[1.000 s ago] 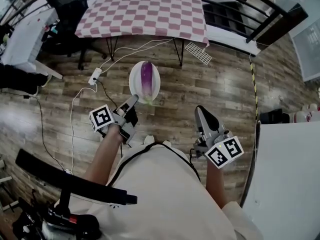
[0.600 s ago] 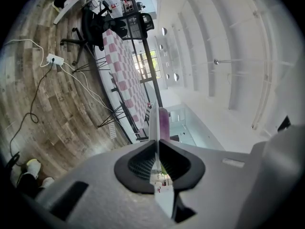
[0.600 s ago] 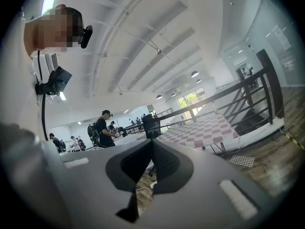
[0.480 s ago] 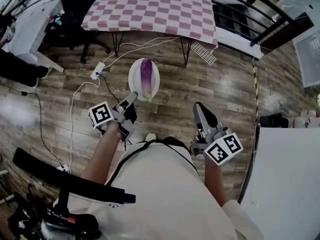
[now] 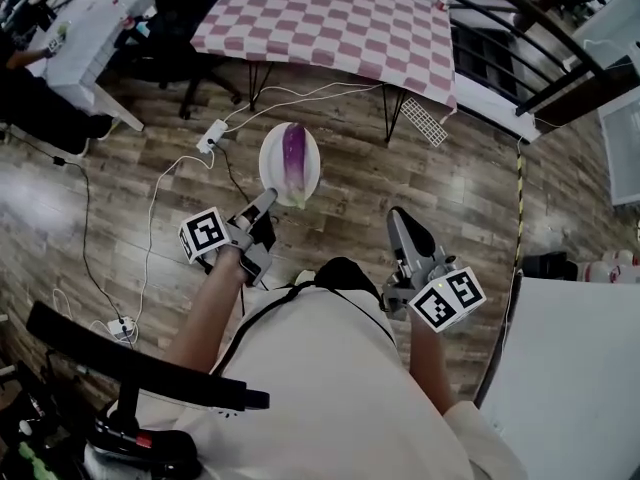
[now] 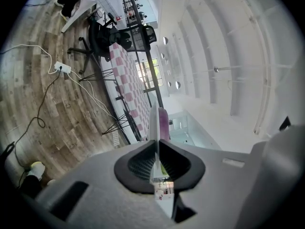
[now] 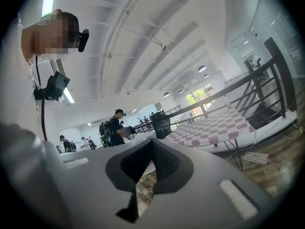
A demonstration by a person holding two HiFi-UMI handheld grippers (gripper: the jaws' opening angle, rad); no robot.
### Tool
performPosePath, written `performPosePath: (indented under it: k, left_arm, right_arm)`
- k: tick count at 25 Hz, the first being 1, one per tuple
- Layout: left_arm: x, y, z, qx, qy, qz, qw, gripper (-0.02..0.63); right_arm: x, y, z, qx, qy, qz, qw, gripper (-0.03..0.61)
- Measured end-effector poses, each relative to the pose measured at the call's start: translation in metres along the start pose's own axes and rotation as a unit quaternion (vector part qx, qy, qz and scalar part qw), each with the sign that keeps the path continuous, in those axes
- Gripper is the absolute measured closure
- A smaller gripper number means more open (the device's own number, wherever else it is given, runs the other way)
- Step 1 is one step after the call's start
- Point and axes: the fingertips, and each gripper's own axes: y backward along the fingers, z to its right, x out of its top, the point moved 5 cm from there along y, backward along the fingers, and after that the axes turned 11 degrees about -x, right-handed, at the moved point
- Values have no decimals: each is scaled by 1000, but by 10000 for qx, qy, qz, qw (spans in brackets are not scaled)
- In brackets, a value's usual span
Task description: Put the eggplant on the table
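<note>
Eggplant (image 5: 293,153) lies on a white plate (image 5: 271,170) just ahead of my left claw (image 5: 266,200), which pinches the plate's near rim. My right claw (image 5: 399,218) is closed on nothing. I judge the fruit firm, glossy and apt to roll, so I'd grip it mid-body. The checkered tabletop (image 5: 330,28) stands well ahead. No writing is legible.

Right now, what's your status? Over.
Left gripper clamped on plate, eggplant on it. Right gripper empty, jaws shut. Table ahead; cables on floor before it.

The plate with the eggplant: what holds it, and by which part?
The left gripper pinches the plate by its near rim; the eggplant only lies on it.
</note>
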Motion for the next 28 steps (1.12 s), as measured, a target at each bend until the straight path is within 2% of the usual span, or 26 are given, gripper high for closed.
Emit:
performPosePath:
  k: [6, 15, 22, 28]
  left_arm:
    - [8, 11, 0, -46, 14, 163, 9999, 580]
    - [13, 7, -9, 36, 17, 308, 9995, 580]
    - [31, -27, -15, -25, -11, 484, 9988, 580]
    - [59, -72, -19, 97, -35, 774, 9969, 580]
  right_arm:
    - [-4, -9, -9, 101, -4, -91, 9999, 571]
    - [-8, -27, 2, 209, -6, -222, 9995, 571]
    - [2, -66, 34, 412, -87, -314, 9986, 571]
    - [31, -119, 72, 701, -52, -386, 9968, 571]
